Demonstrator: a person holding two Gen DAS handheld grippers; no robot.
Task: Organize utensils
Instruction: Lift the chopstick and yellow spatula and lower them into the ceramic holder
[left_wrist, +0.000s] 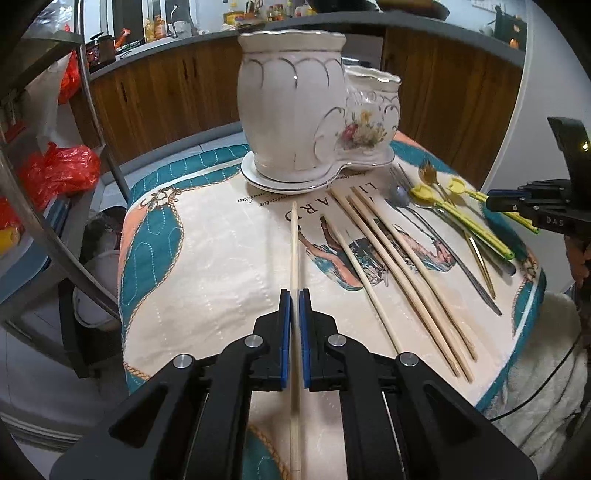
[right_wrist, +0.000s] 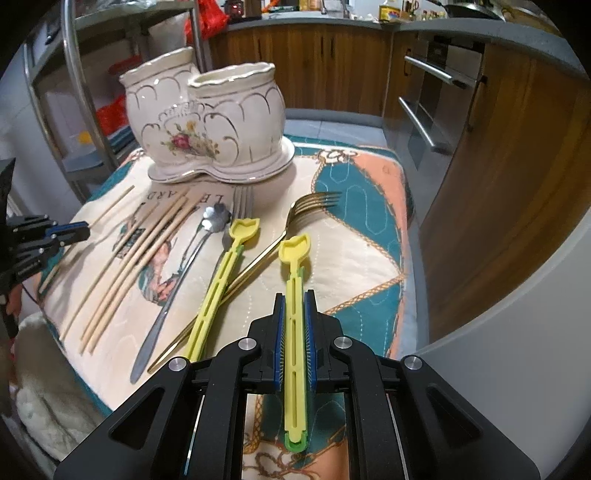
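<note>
My left gripper (left_wrist: 294, 293) is shut on a single wooden chopstick (left_wrist: 294, 240), whose tip points toward the white ceramic double-pot holder (left_wrist: 291, 107). Several more chopsticks (left_wrist: 391, 258) lie on the cloth to its right. Between the blue pads of my right gripper (right_wrist: 294, 295), which is shut, sits a yellow plastic spoon (right_wrist: 294, 251) with its bowl pointing forward. A second yellow spoon (right_wrist: 221, 273), a gold fork (right_wrist: 306, 210), a silver spoon (right_wrist: 207, 229) and a silver fork (right_wrist: 242, 203) lie on the cloth left of it, before the holder (right_wrist: 207, 122). The left gripper (right_wrist: 86, 230) shows at the left edge.
A quilted teal, peach and cream cloth (left_wrist: 207, 240) covers the small table. A metal rack (left_wrist: 88, 110) with red bags stands to the left. Wooden kitchen cabinets (right_wrist: 517, 184) and an oven front lie behind and to the right. White fluffy fabric (right_wrist: 44, 387) hangs at the near edge.
</note>
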